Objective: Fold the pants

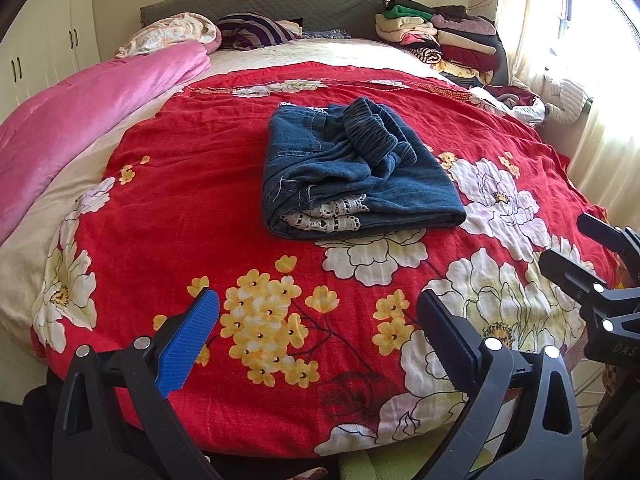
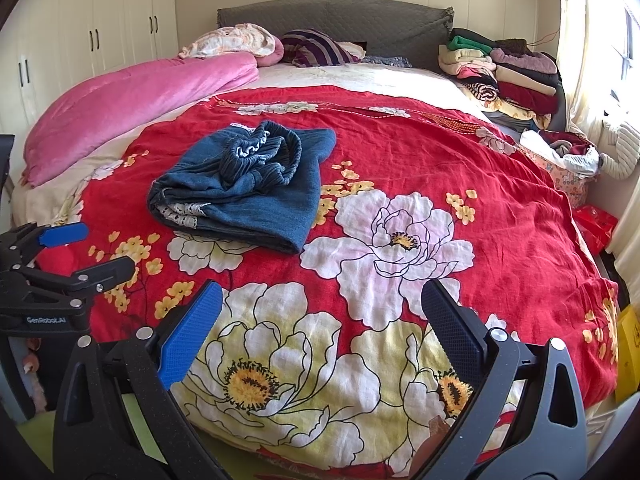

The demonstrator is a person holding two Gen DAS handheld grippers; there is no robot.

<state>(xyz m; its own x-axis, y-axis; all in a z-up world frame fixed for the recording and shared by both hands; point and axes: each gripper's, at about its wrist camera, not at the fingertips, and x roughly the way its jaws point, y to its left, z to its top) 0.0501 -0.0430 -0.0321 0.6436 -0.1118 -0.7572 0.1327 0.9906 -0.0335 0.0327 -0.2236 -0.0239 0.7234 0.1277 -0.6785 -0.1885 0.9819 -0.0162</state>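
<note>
Both tools are hanging over the near edge of the bed, left tool (image 1: 316,320) and right tool (image 2: 322,312) each spread wide apart, gripping nothing. Beyond them the blue pants (image 1: 352,168) are lying folded on the red floral bedspread (image 1: 192,208), with clothes stacks (image 1: 448,36) sitting by the headboard.

Black plastic grippers, left (image 1: 318,320) and right (image 2: 322,314); silver screws; one blue textured pad, one black; white "GenRobot.AI" lettering.
</note>
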